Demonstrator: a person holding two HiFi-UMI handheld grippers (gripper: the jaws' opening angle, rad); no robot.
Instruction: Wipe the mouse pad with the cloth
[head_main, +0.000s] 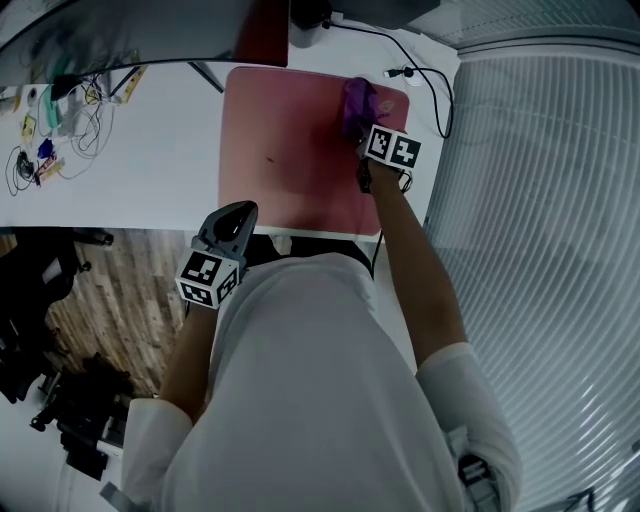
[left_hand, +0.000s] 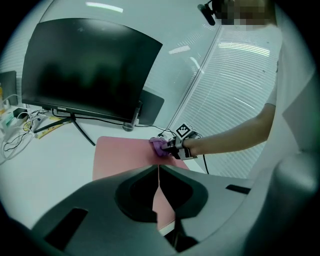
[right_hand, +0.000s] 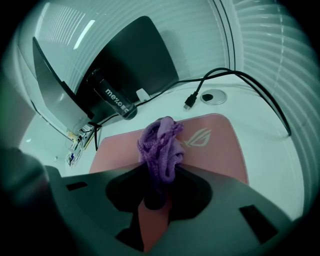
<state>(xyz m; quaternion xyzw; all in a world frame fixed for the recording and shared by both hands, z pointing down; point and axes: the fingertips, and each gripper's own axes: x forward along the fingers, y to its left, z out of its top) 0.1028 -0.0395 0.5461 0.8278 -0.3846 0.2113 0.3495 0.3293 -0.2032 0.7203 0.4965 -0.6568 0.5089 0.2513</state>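
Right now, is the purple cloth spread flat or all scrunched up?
Scrunched up. The cloth is a bunched wad pinched in the right claw, on the pink mouse pad.

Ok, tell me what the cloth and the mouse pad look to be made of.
The cloth looks like a soft knitted or chenille-type textile, purple and matte: it shows thick looped strands. The mouse pad looks like a thin fabric-topped mat, pink with a dull finish and a pale printed logo. It lies flat with no glare, but its backing is hidden.
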